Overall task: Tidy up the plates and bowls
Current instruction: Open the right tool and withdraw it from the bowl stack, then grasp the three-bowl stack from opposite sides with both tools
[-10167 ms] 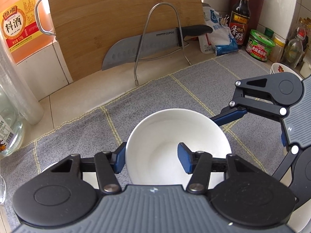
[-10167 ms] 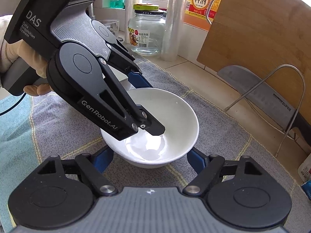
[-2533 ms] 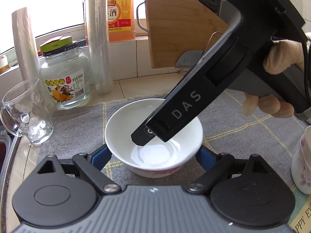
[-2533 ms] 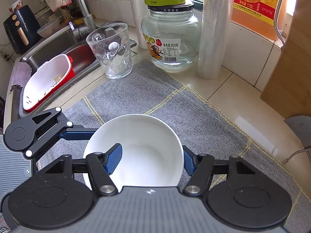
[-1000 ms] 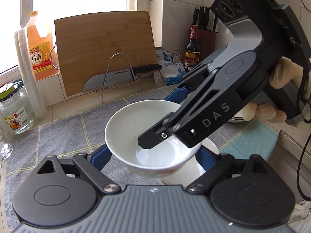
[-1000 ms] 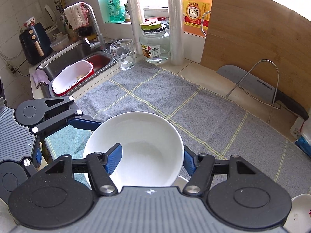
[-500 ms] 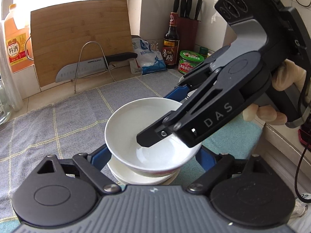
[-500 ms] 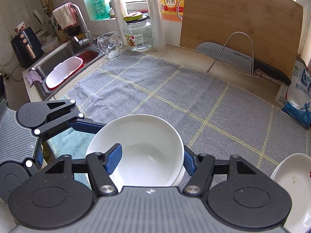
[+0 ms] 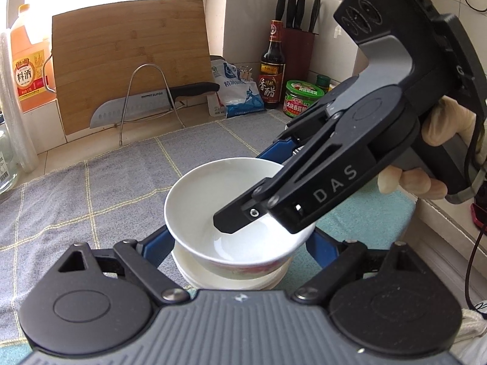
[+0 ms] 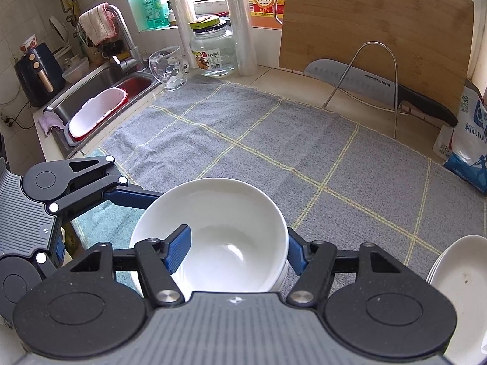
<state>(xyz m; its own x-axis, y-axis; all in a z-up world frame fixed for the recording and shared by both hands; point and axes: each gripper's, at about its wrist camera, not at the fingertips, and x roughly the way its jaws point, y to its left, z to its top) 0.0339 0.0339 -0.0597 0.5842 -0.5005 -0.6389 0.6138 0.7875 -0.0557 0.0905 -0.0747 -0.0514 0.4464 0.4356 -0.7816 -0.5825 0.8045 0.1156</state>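
A white bowl (image 9: 213, 200) hangs in both grippers over a second white dish (image 9: 188, 263) on the cloth; I cannot tell if they touch. My left gripper (image 9: 240, 245) is shut on the bowl, one blue finger (image 9: 156, 243) on each outer side. My right gripper (image 10: 237, 252) is shut on the same bowl (image 10: 231, 213): one finger (image 10: 179, 248) inside, the other outside its wall. In the left wrist view the right gripper (image 9: 258, 188) comes in from the right, held by a gloved hand (image 9: 450, 130). The left gripper's finger (image 10: 131, 197) reaches the bowl's left side.
A grey checked cloth (image 10: 274, 152) covers the counter, with a teal cloth (image 9: 365, 216) at its near end. White plates (image 10: 456, 289) are stacked at the right. Behind stand a cutting board (image 10: 374, 24), a knife (image 10: 365, 82) in a wire rack, bottles, a jar and a glass mug (image 10: 167, 67). The sink (image 10: 100, 103) lies far left.
Both grippers carried the bowl toward the near right end of the cloth and lowered it over the second white dish. Neither grip changed.
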